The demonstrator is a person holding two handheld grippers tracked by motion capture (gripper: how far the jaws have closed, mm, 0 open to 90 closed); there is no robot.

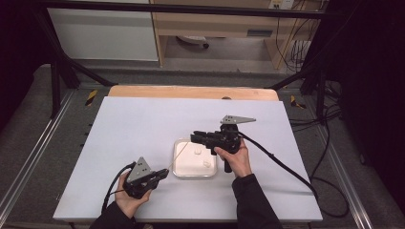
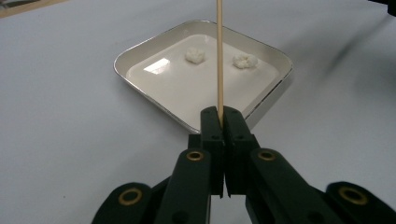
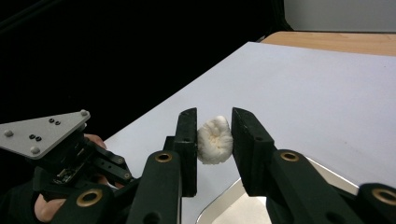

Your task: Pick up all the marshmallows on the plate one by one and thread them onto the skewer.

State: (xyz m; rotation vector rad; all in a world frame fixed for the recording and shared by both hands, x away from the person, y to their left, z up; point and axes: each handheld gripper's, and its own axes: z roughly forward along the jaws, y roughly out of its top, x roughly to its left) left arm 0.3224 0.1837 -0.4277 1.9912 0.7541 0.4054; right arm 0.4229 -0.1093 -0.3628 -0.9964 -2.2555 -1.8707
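My left gripper (image 1: 164, 173) sits near the table's front, left of a shallow white square tray (image 1: 191, 168). It is shut on a thin wooden skewer (image 2: 219, 56), which slants up over the tray (image 2: 154, 77). Two small white lumpy pieces (image 2: 194, 55) (image 2: 244, 60) lie in the tray. My right gripper (image 1: 195, 137) hangs over the tray's far edge, pointing left. In the right gripper view its jaws (image 3: 214, 122) are shut on a third white lumpy piece (image 3: 215, 142), lifted off the tray (image 3: 224, 210). The left gripper (image 3: 60, 154) appears low at the left of that view.
A white sheet (image 1: 143, 124) covers the table, with a wooden edge (image 1: 191, 91) along the back. Black cables (image 1: 282, 162) trail from each gripper across the sheet and off to the right. Dark frame bars and floor rails surround the table.
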